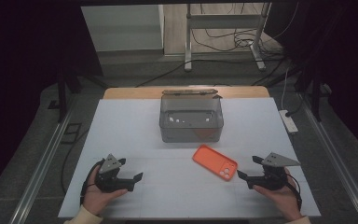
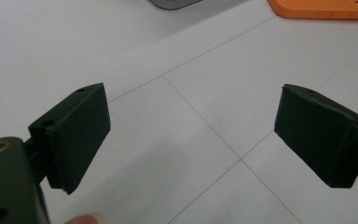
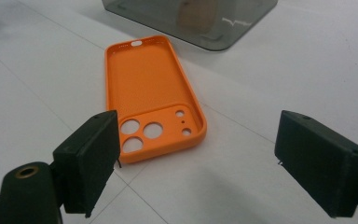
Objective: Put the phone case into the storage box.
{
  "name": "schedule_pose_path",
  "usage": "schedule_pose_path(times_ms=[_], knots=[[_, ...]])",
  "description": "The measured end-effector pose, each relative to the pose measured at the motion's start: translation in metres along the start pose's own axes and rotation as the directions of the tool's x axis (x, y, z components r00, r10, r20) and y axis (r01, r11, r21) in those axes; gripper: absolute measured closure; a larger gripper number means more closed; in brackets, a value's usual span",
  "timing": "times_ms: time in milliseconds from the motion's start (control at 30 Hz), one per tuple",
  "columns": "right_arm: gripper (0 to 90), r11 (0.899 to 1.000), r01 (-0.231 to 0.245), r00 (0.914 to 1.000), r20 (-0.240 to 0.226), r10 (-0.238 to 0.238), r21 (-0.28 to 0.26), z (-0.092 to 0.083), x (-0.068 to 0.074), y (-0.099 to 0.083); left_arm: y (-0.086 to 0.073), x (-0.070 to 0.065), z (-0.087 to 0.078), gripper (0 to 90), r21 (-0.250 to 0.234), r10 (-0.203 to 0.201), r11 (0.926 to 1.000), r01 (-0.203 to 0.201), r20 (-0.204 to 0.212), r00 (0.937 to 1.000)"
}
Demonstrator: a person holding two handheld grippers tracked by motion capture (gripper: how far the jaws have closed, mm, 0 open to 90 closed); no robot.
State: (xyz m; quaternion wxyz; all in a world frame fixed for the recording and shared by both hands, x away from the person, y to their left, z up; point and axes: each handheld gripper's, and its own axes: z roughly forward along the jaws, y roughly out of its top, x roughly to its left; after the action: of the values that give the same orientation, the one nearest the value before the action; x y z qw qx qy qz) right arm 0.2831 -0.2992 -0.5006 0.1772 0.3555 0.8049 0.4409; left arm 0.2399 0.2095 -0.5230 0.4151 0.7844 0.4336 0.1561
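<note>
A white tabletop (image 1: 135, 126) marked with thin seam lines fills the work area, with dark curtains at both sides and a cabled floor beyond its far edge. The right gripper (image 1: 248, 173) rests low on the surface in the person's hand, its jaws spread wide and holding nothing. Just ahead of it, slightly toward its left jaw, lies an orange phone case (image 3: 151, 93), hollow side up, camera cutouts nearest the jaws, flat on the table and touching neither pad. Beyond the case stands a smoky translucent plastic box (image 1: 191, 117) with its lid tipped back. The left gripper (image 1: 137, 178) lies well apart from the case, jaws likewise released around bare table.

The likely trouble is the case's flatness: its thin rim sits flush on a smooth surface, so a jaw coming in level would probably push it toward the box rather than slip beneath it. A pinch on one soft wall could also flex it and let it spring free.
</note>
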Motion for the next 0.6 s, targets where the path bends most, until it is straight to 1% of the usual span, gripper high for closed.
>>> schedule_pose_path(times_ms=[133,167,267,367,600], knots=[[14.7,1.000,0.000,1.0000,0.000,0.000,0.004,0.0010,0.0001,0.0007,-0.0020,0.0009,-0.0011,10.9,-0.011,-0.002,0.9999,0.002,0.000,1.0000],[14.9,1.000,0.009,1.0000,-0.001,-0.009,0.007,0.0020,0.0004,0.0015,-0.0025,0.0006,-0.0023,11.5,-0.010,0.003,0.9999,-0.003,0.001,1.0000],[15.0,1.000,0.014,0.9999,-0.003,-0.014,0.009,0.0033,0.0013,0.0022,-0.0026,-0.0003,-0.0033,11.5,-0.004,0.006,1.0000,-0.006,-0.002,1.0000],[15.0,1.000,0.024,0.9997,-0.008,-0.023,0.014,0.0040,0.0025,0.0021,-0.0019,-0.0009,-0.0056,11.4,-0.013,0.007,0.9999,-0.007,-0.008,0.9999],[15.0,1.000,0.019,0.9998,-0.008,-0.019,0.013,0.0031,0.0013,0.0009,0.0005,-0.0008,-0.0050,11.6,-0.027,0.013,0.9995,-0.014,-0.009,0.9999]])
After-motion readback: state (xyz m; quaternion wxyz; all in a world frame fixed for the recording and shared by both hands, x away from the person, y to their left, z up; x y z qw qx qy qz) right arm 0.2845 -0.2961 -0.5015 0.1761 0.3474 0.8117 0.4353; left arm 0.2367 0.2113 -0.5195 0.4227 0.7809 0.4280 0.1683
